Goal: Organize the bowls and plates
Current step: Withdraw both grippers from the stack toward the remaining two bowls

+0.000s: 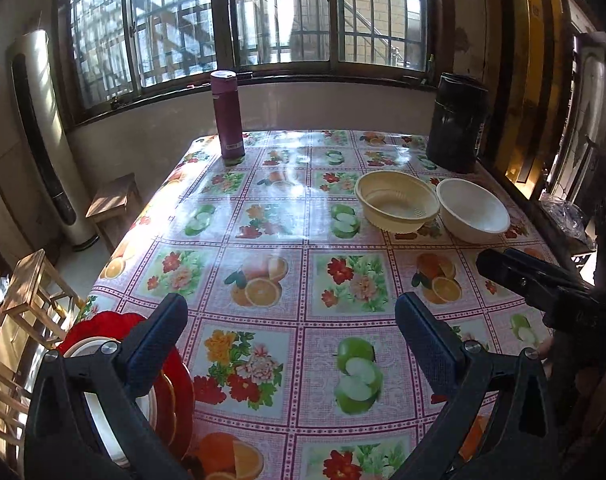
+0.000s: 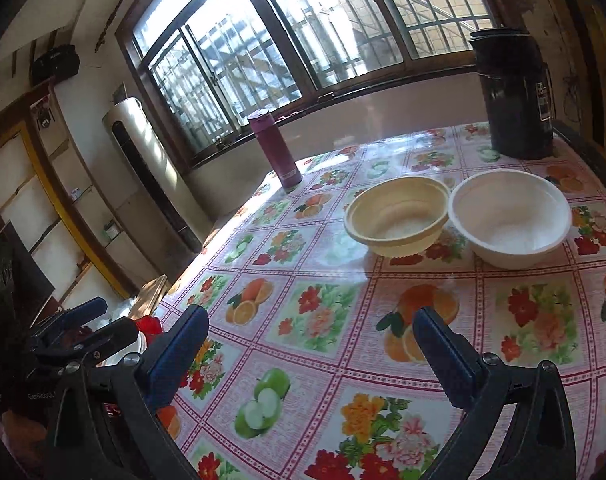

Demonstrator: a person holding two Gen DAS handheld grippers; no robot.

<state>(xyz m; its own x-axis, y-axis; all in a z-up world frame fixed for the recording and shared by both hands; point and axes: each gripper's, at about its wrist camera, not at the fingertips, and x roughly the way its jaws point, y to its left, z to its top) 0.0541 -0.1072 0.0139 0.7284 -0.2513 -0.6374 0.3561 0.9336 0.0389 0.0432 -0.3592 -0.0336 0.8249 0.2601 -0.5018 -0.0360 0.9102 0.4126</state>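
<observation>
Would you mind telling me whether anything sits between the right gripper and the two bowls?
Nothing visible does. The right gripper is open over bare tablecloth, and the cream bowl and white bowl stand beyond it unobstructed.

Both wrist views low over the near table edge, facing the window, sharing two bowls (image 1: pixel 431 206) (image 2: pixel 455 218)
</observation>
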